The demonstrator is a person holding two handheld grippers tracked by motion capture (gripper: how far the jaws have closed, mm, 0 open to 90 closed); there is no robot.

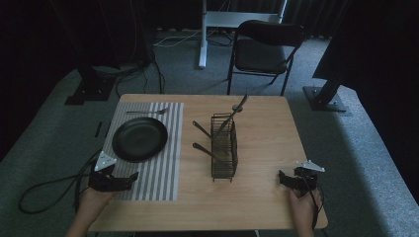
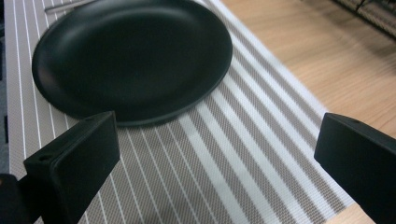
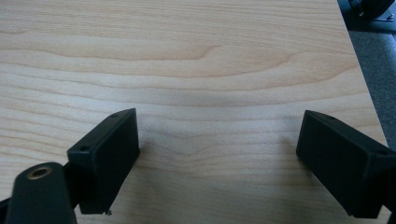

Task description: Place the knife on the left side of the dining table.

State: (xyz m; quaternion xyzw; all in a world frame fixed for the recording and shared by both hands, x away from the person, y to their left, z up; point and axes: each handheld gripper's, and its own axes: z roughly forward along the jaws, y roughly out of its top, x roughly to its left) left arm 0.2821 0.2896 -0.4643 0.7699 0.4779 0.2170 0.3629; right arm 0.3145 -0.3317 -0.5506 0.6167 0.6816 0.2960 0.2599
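Both the left gripper (image 1: 129, 178) and right gripper (image 1: 281, 177) rest spread and empty at the frame's bottom; next likely reaching toward the round black plate (image 1: 140, 139) or the cutlery in the black wire rack (image 1: 224, 148).

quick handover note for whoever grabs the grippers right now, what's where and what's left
Left gripper: open, holding nothing, low over the near end of the striped placemat, just short of the black plate.
Right gripper: open, holding nothing, resting by the table's near right corner over bare wood.
Things: the plate sits on the placemat; one utensil lies on the mat beyond the plate; the wire caddy stands mid-table with several utensils sticking out of it.
Done: one utensil is laid out by the plate.
Left: probably moving the caddy's remaining utensils to the place setting; neither gripper has started.
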